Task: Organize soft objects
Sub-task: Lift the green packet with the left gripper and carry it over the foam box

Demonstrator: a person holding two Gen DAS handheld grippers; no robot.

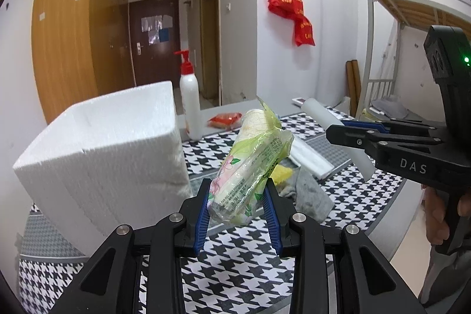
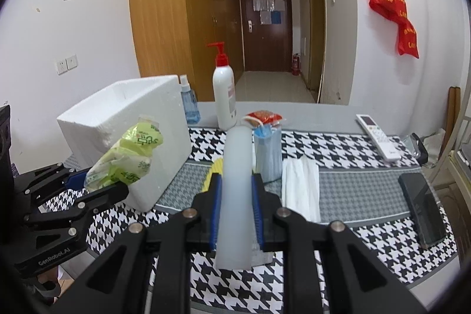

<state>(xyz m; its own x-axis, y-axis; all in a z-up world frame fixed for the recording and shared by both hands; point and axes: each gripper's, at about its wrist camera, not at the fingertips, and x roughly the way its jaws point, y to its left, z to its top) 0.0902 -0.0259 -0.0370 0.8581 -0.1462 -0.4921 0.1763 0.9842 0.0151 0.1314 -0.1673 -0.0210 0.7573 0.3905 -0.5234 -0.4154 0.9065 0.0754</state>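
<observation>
The left hand-held gripper (image 1: 238, 205) is clamped on a green-and-white tissue pack (image 1: 253, 164), its blue pads pressing both sides. The pack is lifted off the counter (image 1: 235, 270), just right of the white foam box (image 1: 103, 155). Its wrapper bears a pink flower and small printed text too fine to read; in the right wrist view large green characters show on it, which I cannot make out.

The right hand-held gripper (image 2: 235, 193), narrow, pinches a white translucent roll (image 2: 237, 187), held above the counter well right of the foam box. "DAS" is printed in pale letters on the right gripper's body in the left wrist view; "GenRobot.AI" is printed on the left gripper's body in the right wrist view.

Right of the foam box, on the houndstooth mat (image 2: 338, 143), lie a stack of blue face masks (image 2: 268, 152), white masks (image 2: 300, 187), a grey cloth (image 1: 312, 196) and a red packet (image 2: 265, 117). A white pump bottle with a red pump (image 2: 224, 96) stands just behind the box's right corner, its label unreadable.
</observation>
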